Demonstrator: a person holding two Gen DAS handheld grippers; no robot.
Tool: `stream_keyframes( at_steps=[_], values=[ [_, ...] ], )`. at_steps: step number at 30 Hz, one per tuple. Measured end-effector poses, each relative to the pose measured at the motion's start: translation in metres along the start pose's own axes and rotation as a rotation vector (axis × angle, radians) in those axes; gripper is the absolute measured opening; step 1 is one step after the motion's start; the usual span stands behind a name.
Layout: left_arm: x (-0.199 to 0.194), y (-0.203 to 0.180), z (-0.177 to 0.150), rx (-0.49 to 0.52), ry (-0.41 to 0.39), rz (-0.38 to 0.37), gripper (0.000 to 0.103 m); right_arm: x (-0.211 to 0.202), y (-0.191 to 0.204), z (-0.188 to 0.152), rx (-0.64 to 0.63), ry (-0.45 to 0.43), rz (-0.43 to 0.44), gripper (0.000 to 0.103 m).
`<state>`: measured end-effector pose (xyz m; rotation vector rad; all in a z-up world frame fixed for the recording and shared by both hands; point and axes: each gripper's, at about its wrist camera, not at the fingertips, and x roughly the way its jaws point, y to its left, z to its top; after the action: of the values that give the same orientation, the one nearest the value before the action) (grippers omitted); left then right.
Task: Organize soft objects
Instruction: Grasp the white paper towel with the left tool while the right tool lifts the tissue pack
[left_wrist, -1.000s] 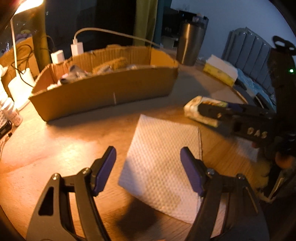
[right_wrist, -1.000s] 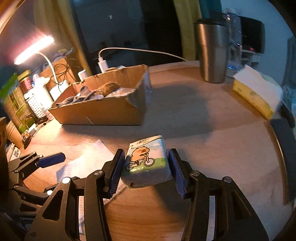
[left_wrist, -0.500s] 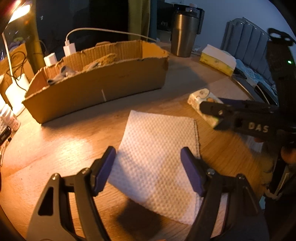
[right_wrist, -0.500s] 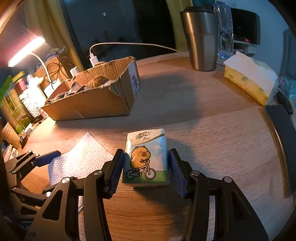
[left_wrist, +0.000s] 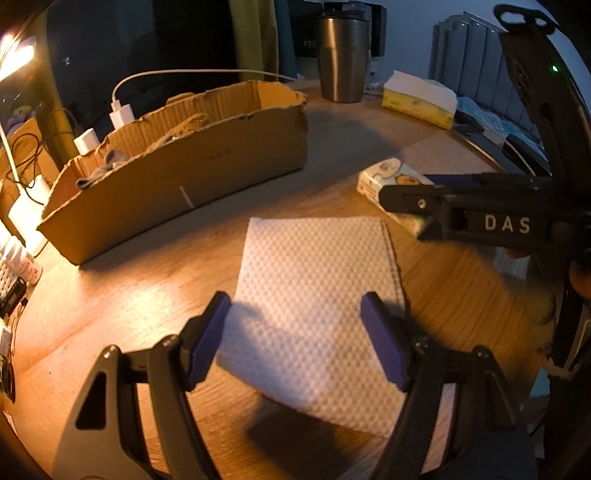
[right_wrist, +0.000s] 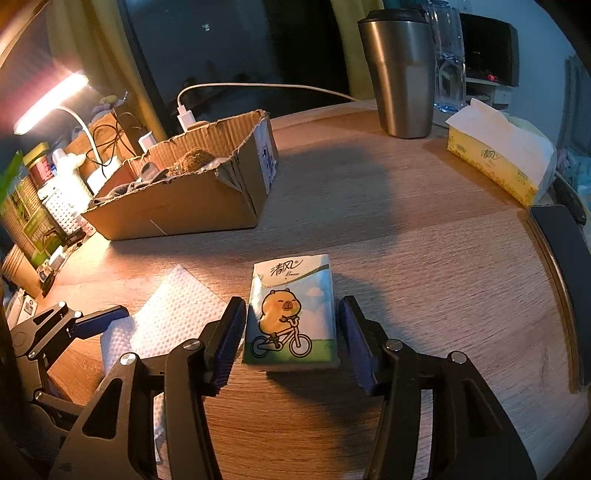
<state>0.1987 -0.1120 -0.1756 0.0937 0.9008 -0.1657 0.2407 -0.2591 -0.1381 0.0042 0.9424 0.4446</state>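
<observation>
right gripper (right_wrist: 291, 332) open, straddling tissue pack (right_wrist: 291, 314) flat on table (right_wrist: 424, 258), pads not touching. left gripper (left_wrist: 295, 332) open over paper towel (left_wrist: 314, 280). risk: soft pack squashes or slips when squeezed; thin towel slides, hard to pinch. cardboard box (left_wrist: 177, 177) well apart.

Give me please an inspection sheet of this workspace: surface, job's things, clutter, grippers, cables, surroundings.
Surface: round wooden table, lamp-lit from the left.
Job's things: tissue pack flat on the table; paper towel spread flat; cardboard box already holding soft items.
Clutter: steel tumbler, yellow tissue box, bottles at the left edge.
Grippers: right gripper open, straddling the tissue pack; left gripper open over the paper towel.
Cables: white charger cable behind the box.
Surroundings: dark window, curtains.
</observation>
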Motion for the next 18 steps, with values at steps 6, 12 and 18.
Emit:
stream_keyframes(
  at_steps=[6,12,18],
  values=[
    [-0.003,-0.009,0.000,0.041,-0.013,-0.071,0.030,0.001,0.001,0.000,-0.001,0.000,-0.001,0.056],
    [-0.006,-0.016,-0.003,0.055,-0.020,-0.109,0.016,0.001,0.001,0.000,-0.007,0.001,0.001,0.056],
    [-0.016,-0.009,-0.003,0.021,-0.043,-0.119,0.015,0.000,0.004,-0.001,-0.021,-0.003,-0.001,0.051]
  ],
)
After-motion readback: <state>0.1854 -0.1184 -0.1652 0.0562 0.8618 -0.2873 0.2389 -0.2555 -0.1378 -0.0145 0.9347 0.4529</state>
